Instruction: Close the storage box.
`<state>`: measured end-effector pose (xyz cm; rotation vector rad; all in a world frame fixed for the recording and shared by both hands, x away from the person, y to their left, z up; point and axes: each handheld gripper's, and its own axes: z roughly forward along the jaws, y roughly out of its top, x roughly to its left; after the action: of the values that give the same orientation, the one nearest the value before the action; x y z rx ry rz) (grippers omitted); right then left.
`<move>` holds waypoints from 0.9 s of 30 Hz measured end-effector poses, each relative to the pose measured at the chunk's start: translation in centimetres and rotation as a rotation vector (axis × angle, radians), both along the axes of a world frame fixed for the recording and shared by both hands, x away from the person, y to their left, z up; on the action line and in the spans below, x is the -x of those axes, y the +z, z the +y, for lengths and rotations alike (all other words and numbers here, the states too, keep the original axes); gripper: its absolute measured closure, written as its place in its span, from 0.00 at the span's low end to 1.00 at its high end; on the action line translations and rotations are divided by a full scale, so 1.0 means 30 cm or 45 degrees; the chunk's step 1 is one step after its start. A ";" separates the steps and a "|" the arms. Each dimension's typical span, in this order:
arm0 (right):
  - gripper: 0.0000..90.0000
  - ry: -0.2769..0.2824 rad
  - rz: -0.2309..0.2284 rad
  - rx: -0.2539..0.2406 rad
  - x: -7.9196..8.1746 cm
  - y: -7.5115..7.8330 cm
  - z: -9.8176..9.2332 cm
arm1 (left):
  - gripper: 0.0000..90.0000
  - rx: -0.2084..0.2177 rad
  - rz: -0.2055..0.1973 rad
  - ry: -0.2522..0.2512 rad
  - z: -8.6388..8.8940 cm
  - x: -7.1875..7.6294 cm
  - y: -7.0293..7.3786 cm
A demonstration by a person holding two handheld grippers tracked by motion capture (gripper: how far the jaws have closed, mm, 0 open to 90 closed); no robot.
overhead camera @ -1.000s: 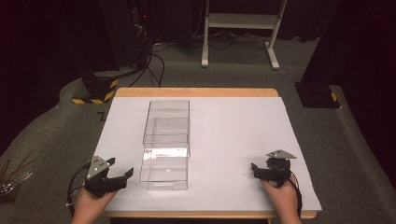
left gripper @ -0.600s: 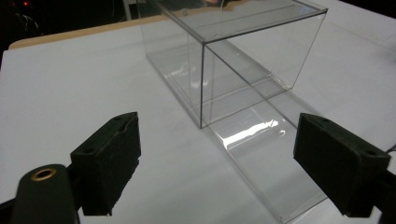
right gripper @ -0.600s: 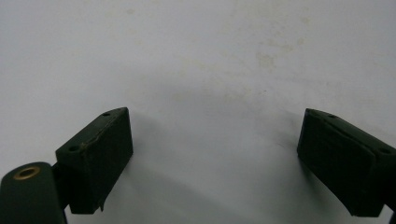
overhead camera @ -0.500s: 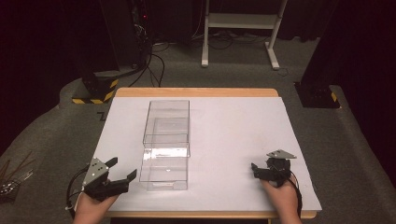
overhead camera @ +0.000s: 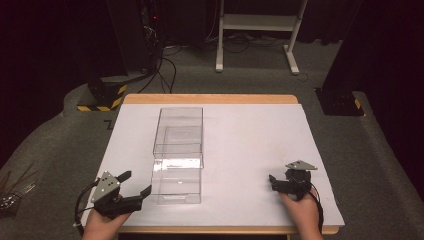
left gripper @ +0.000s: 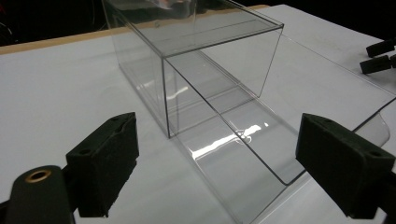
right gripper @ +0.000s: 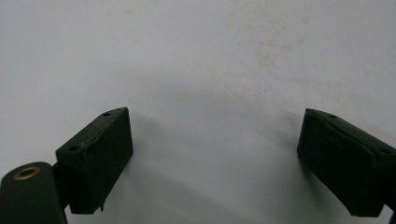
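Observation:
A clear plastic box (overhead camera: 178,125) lies lengthwise on the white-covered table (overhead camera: 250,135). Its clear drawer (overhead camera: 176,182) is slid out toward the near edge. My left gripper (overhead camera: 136,182) sits just left of the drawer's front corner; its jaws have just been opening and stand wide, with nothing held. In the left gripper view its pads (left gripper: 105,163) frame the box (left gripper: 196,42) and the drawer (left gripper: 243,149) ahead of my left gripper (left gripper: 224,163). My right gripper (overhead camera: 272,183) rests at the near right, open, apart from the box. In its own view my right gripper (right gripper: 215,163) has bare white surface between its jaws.
The table's wooden edge (overhead camera: 210,99) shows at the far side. Beyond it on the floor are cables (overhead camera: 165,65), a white stand's legs (overhead camera: 255,30) and a yellow-black striped base (overhead camera: 102,97). The right gripper's jaws (left gripper: 378,56) show far off in the left gripper view.
My left gripper's jaws have spread wider and the hand has drawn slightly back toward the near edge. The right gripper, the box and the drawer have kept still.

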<state>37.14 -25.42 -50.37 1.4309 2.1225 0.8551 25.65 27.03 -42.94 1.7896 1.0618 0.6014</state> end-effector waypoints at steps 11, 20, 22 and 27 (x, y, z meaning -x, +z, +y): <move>0.11 0.002 -0.001 0.002 0.000 0.000 0.000 | 0.15 -0.012 0.038 -0.052 -0.040 -0.002 -0.029; 0.11 0.002 -0.002 0.002 0.000 0.000 0.000 | 0.15 -0.011 0.057 -0.071 -0.053 -0.006 -0.044; 0.11 0.000 0.000 0.000 0.000 0.000 0.000 | 0.15 -0.010 0.064 -0.079 -0.059 -0.006 -0.048; 0.11 0.000 0.000 0.000 0.000 0.000 0.000 | 0.14 -0.017 0.067 -0.091 -0.065 -0.006 -0.054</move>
<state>37.13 -25.42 -50.37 1.4308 2.1221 0.8550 25.82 25.09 -44.57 1.8559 1.0265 0.5222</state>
